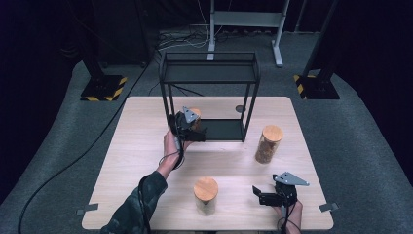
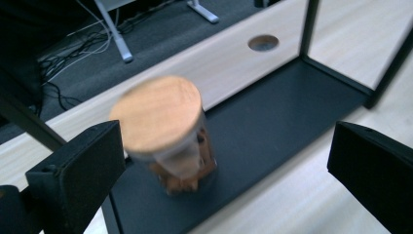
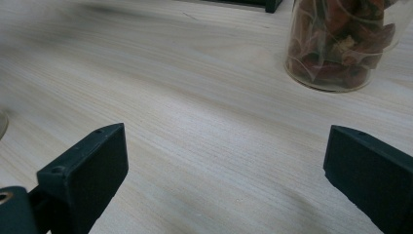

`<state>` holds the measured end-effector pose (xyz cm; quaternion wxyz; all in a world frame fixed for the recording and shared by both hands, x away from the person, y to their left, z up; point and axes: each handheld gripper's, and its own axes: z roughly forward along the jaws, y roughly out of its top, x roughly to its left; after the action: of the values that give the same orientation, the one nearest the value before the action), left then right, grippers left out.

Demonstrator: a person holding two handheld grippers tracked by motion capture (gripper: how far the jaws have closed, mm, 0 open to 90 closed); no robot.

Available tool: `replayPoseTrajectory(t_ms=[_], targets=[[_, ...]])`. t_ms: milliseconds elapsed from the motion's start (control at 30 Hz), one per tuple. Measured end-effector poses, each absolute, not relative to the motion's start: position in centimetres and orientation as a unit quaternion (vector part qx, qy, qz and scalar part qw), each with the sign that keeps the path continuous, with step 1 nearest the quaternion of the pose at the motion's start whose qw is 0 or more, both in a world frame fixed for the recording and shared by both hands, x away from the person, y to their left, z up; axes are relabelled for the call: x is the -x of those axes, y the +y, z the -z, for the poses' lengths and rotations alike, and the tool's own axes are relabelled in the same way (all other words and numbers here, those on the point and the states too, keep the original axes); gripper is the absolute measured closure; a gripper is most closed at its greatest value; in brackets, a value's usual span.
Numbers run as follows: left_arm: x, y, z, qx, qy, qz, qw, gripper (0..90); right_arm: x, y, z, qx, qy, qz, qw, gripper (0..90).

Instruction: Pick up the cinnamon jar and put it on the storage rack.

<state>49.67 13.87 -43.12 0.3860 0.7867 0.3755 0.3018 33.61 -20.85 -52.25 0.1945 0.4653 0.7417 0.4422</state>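
1. The work in hand looked like stocking the rack (image 1: 209, 73) with jars; one jar (image 2: 168, 136) stood on the rack's bottom shelf (image 2: 272, 117), at its left end.
2. The left tongs (image 1: 191, 127) stood wide open around that jar, gripping nothing; the jar looked just set down, not held.
3. The right tongs (image 1: 263, 195) hung wide open and empty over the tabletop (image 1: 146, 146) at its near right.
4. Two jars waited on the tabletop: one (image 1: 268, 143) right of the rack, one (image 1: 205, 195) at the near middle.
5. The next move probably called for backing the left tongs off without knocking the shelved jar, then closing the right tongs on the right jar.
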Motion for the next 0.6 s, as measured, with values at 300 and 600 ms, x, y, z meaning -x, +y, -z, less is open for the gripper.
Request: replayPoseTrajectory(t_ms=[300,600], targets=[[-46.9,16.7,45.2,-0.783,0.388,-0.289,0.391,0.0,-33.7,-20.8,52.3,-0.466,0.743,-0.440,0.194,1.4],[-44.0,20.2,47.7,-0.782,0.419,-0.235,0.397,0.0,-33.7,-20.8,52.3,-0.467,0.743,-0.438,0.195,1.4]])
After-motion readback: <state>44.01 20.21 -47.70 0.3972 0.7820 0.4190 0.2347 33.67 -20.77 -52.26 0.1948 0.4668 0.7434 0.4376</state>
